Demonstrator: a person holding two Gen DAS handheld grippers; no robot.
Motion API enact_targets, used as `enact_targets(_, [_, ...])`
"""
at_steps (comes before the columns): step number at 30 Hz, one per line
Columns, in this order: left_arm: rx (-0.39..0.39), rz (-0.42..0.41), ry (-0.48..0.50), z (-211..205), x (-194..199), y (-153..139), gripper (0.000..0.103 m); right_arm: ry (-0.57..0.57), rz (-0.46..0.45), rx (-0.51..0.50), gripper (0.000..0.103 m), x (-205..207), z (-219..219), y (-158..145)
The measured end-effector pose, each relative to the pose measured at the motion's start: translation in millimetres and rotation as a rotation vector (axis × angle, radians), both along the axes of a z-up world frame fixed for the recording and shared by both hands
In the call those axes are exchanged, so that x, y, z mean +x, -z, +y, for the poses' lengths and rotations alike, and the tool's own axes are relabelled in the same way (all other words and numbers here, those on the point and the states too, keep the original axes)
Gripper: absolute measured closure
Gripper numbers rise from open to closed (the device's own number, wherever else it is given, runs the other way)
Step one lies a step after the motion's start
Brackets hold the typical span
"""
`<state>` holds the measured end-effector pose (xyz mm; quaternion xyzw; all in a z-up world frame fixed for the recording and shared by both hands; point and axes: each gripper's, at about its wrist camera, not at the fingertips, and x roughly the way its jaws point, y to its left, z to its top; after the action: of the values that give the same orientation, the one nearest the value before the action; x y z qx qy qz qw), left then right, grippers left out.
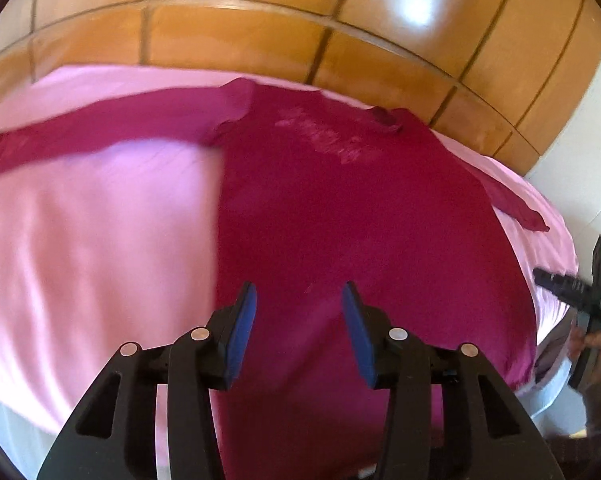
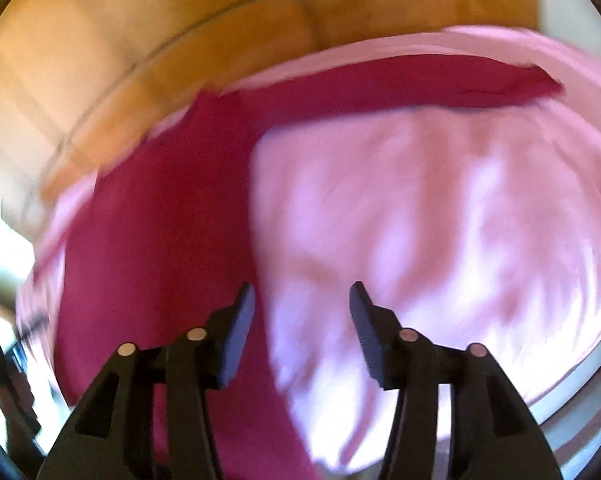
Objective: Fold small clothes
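Magenta long-sleeved shirt (image 1: 340,216) lying flat on the pink sheet (image 1: 92,240) of a bed.

The left tool (image 1: 299,296) is hovering over the shirt's lower body, its blue pads spread apart and pinching nothing. The right tool (image 2: 302,294) is hovering beside the shirt's side edge, over the sheet, its fingers also spread and empty. One sleeve is stretching outward from the shirt's shoulder; wooden panels (image 1: 260,36) are standing behind the shirt's collar.

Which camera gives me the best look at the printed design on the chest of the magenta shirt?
The left wrist view. There the magenta shirt lies spread on the pink sheet, with the pale print visible below the collar, though faint. The right wrist view is motion-blurred and shows only the shirt's body and one sleeve; no print is discernible.
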<state>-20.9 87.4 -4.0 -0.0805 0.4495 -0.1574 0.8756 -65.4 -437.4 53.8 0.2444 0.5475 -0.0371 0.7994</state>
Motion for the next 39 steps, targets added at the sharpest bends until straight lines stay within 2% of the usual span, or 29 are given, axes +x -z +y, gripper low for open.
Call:
enact_targets(7, [0.021,0.024,0.069,-51,26,22,0.06,0.474,-0.031,0.08,0.054,34,-139,35])
enact_targets(10, [0.044,0.034,0.076,-59,29,29,0.06,0.595,-0.032,0.1,0.056,50,-180,51])
enact_targets(13, [0.064,0.035,0.076,-63,29,31,0.06,0.668,-0.037,0.108,0.057,69,-207,62])
enact_targets(16, [0.054,0.04,0.076,-63,30,31,0.052,0.682,-0.026,0.059,0.059,89,-217,65])
enact_targets(17, [0.057,0.04,0.075,-64,30,32,0.052,0.678,-0.013,0.037,0.075,95,-219,65])
enact_targets(18, [0.066,0.04,0.076,-65,31,32,0.052,0.667,0.007,0.0,0.098,100,-221,63])
enact_targets(23, [0.065,0.043,0.068,-64,31,38,0.052,0.611,0.077,-0.25,0.098,112,-228,54])
enact_targets(26, [0.047,0.045,0.057,-61,32,39,0.052,0.646,0.097,-0.238,0.098,103,-240,64])
enact_targets(29, [0.049,0.046,0.056,-61,32,37,0.051,0.609,0.1,-0.282,0.098,109,-231,61])
enact_targets(32, [0.018,0.055,0.055,-58,34,33,0.044,0.591,0.079,-0.286,0.098,108,-228,50])
enact_targets(34, [-0.006,0.059,0.04,-54,36,30,0.044,0.564,0.057,-0.29,0.097,108,-224,43])
enact_targets(39, [-0.009,0.05,0.019,-48,39,26,0.044,0.449,-0.006,-0.297,0.097,126,-200,18])
